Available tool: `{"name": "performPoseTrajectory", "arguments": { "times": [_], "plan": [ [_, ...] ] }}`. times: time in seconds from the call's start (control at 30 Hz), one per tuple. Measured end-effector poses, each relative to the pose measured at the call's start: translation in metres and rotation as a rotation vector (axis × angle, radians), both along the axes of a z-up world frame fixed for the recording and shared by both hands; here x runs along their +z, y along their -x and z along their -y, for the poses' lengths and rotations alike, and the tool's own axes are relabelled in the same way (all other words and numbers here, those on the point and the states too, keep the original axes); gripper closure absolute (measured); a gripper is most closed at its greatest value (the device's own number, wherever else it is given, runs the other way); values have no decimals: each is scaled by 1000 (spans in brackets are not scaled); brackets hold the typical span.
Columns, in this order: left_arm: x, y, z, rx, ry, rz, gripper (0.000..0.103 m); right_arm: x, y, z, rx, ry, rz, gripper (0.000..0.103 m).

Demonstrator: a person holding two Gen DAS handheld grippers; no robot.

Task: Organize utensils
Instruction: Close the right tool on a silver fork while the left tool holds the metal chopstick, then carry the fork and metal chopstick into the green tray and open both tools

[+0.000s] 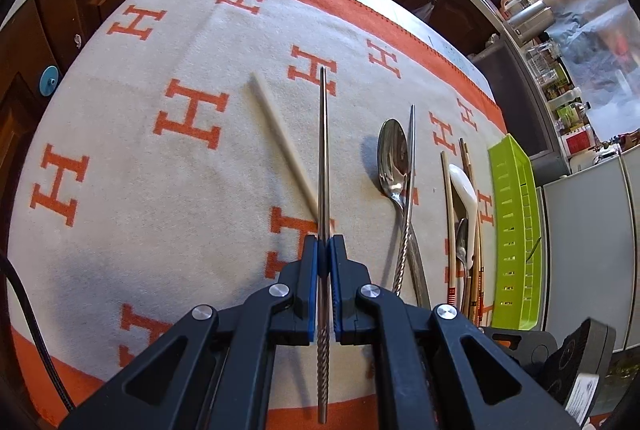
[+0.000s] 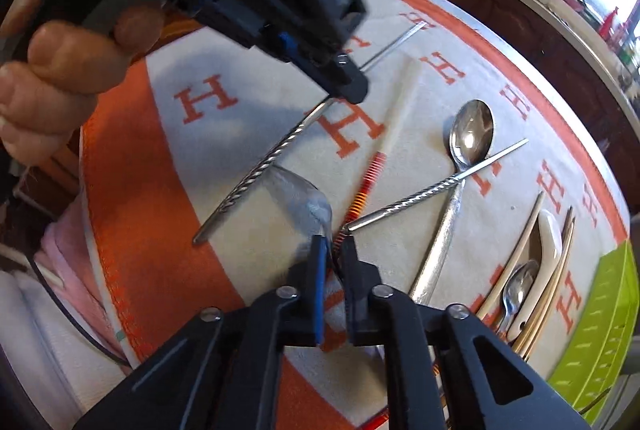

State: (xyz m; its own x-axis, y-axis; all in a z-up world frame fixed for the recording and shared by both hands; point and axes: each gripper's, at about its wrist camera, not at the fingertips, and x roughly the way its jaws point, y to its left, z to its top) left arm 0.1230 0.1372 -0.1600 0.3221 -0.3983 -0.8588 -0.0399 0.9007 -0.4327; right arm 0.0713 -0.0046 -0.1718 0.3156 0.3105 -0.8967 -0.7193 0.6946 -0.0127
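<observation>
My left gripper [image 1: 323, 242] is shut on a twisted steel chopstick [image 1: 323, 149] and holds it above the cloth; it shows in the right wrist view [image 2: 348, 79] with that chopstick [image 2: 260, 165]. A cream chopstick [image 1: 280, 141] lies on the cloth beside it. My right gripper [image 2: 334, 240] is nearly shut over the red-banded end of the cream chopstick [image 2: 362, 185]; a grip cannot be told. A second steel chopstick [image 2: 432, 185] crosses a steel spoon [image 2: 468, 137], also in the left wrist view [image 1: 394, 157].
A white ceramic spoon [image 1: 466, 197], a small steel spoon [image 2: 516, 290] and wooden chopsticks [image 1: 448, 197] lie grouped near a green plastic tray [image 1: 516, 230] at the right. The orange and cream cloth [image 1: 160, 189] covers the table. Wooden cabinets stand behind.
</observation>
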Motion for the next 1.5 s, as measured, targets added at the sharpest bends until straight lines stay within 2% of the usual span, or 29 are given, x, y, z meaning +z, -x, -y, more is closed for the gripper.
{"name": "performPoseTrajectory", "arguments": {
  "times": [0.2,0.4,0.63,0.7,0.8,0.87,1.07,1.27,1.4,1.5],
  "plan": [
    [5,4,-3,2,2,17,99,11,-11,33,-105,-139,-101,100],
    [13,10,2,-8,12,32,99,27,-17,78,-275,-309,-207,101],
    [33,15,32,-79,41,62,99,65,-21,169,-571,-517,-244,101],
    [39,15,47,-113,52,69,99,75,-23,196,-653,-545,-237,101],
    [50,14,82,-189,72,76,99,87,-21,243,-813,-525,-198,101],
    [57,10,107,-232,73,80,99,93,-20,273,-920,-449,-141,101],
    [77,-1,193,-360,66,99,99,75,-19,344,-1118,-344,-103,101],
    [79,-12,272,-441,41,91,99,42,-18,377,-1183,-381,-150,100],
    [67,-20,310,-463,5,79,99,28,-26,377,-1203,-363,-152,100],
    [51,-25,327,-470,-24,49,99,25,-31,380,-1203,-398,-154,99]
  ]
}}
